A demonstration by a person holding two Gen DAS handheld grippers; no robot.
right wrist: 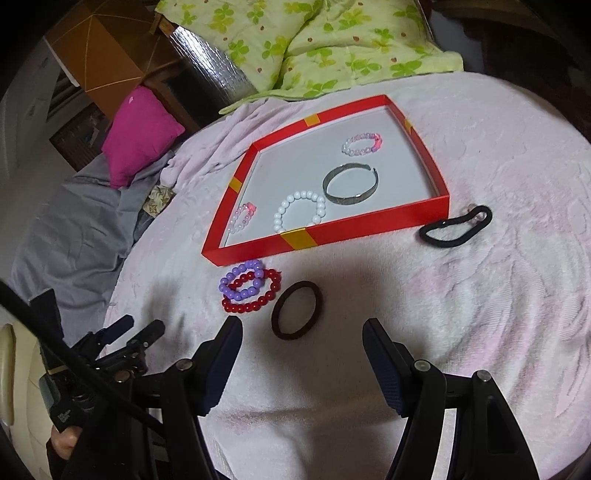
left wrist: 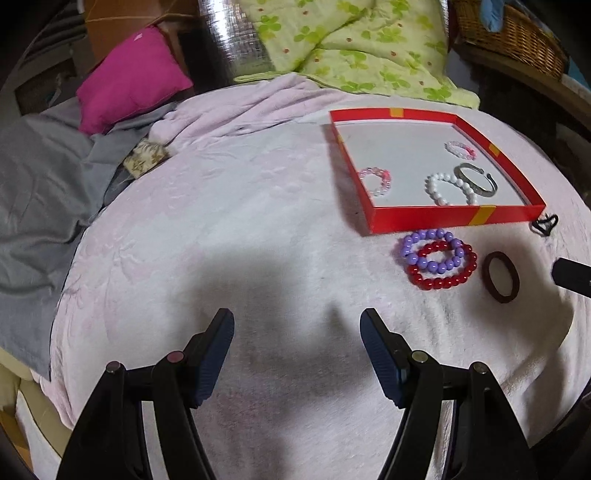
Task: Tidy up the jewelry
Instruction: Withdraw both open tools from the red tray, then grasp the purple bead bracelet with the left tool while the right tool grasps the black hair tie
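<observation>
A red shallow box (left wrist: 454, 217) (right wrist: 332, 230) lies on the pale pink blanket. Inside are a white bead bracelet (left wrist: 448, 188) (right wrist: 299, 211), a silver bangle (left wrist: 476, 178) (right wrist: 351, 183) and two pink bead bracelets (left wrist: 376, 180) (left wrist: 460, 148) (right wrist: 362, 143) (right wrist: 242, 218). In front of the box lie a purple bracelet (left wrist: 432, 250) (right wrist: 242, 280) over a red bracelet (left wrist: 441, 266) (right wrist: 253, 293), a dark red hair tie (left wrist: 501, 272) (right wrist: 297, 309) and a black hair tie (left wrist: 545, 223) (right wrist: 458, 226). My left gripper (left wrist: 297, 350) is open and empty. My right gripper (right wrist: 302, 354) is open, empty, just before the dark red hair tie.
A magenta cushion (left wrist: 129, 79) (right wrist: 142, 134), grey sheet (left wrist: 40, 184) and green floral quilt (left wrist: 351, 40) lie at the back. A wicker basket (left wrist: 509, 33) stands far right. The left gripper shows at the right wrist view's lower left (right wrist: 125, 339).
</observation>
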